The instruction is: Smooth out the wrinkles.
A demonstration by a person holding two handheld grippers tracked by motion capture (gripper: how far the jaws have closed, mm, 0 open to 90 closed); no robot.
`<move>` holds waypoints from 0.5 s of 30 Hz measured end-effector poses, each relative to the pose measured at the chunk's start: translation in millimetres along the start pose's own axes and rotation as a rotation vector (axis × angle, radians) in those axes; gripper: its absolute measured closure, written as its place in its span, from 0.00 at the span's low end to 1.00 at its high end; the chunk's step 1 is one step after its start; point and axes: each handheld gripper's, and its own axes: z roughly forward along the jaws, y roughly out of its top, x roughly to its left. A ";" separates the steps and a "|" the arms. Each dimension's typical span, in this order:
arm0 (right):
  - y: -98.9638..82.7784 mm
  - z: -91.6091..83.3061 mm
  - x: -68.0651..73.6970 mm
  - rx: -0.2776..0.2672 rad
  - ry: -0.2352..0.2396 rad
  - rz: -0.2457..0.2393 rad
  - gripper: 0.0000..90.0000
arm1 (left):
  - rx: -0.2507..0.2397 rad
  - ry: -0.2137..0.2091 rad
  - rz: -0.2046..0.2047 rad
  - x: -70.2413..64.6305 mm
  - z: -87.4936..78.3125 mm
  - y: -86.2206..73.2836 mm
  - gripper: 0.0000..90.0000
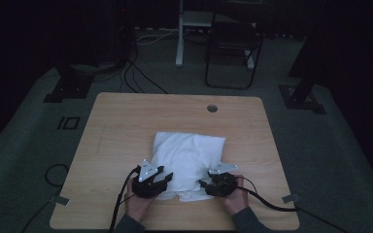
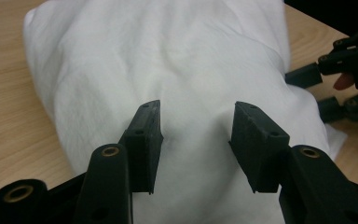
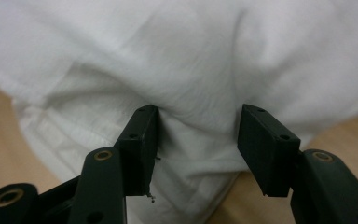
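- A white pillow [image 1: 188, 154] in its white case lies on the wooden table [image 1: 121, 126], in the near half and about midway between the left and right edges.
- Its long axis runs from the near edge toward the far edge, leaning a little to the right as it goes back; the loose open end of the case [image 1: 189, 195] points at the near edge.
- The left gripper [image 1: 164, 178] sits at the pillow's near-left corner, the right gripper [image 1: 205, 185] at its near-right corner, each in a hand resting by the near edge.
- In the left gripper view the jaws stand apart, with the pillow's cloth [image 2: 177, 70] in the gap and stretching away ahead of them; the pads do not pinch it.
- In the right gripper view the jaws are likewise released: a bulging fold of the pillow [image 3: 191, 70] lies between and beyond them, the hem [image 3: 70, 140] to their left.
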 end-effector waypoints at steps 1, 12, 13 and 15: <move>1.7 1.9 -2.3 -0.005 -0.006 0.005 0.52 | 0.002 0.010 0.005 0.2 1.5 0.5 0.59; 29.1 37.0 -37.7 -0.047 -0.037 0.086 0.46 | -0.007 0.109 -0.007 31.2 34.3 23.1 0.60; 31.8 40.2 -41.4 -0.048 -0.042 0.096 0.46 | -0.007 0.116 -0.005 34.6 38.3 25.8 0.60; 35.5 44.6 -47.2 -0.051 -0.045 0.113 0.45 | -0.010 0.124 -0.009 40.2 45.0 30.4 0.60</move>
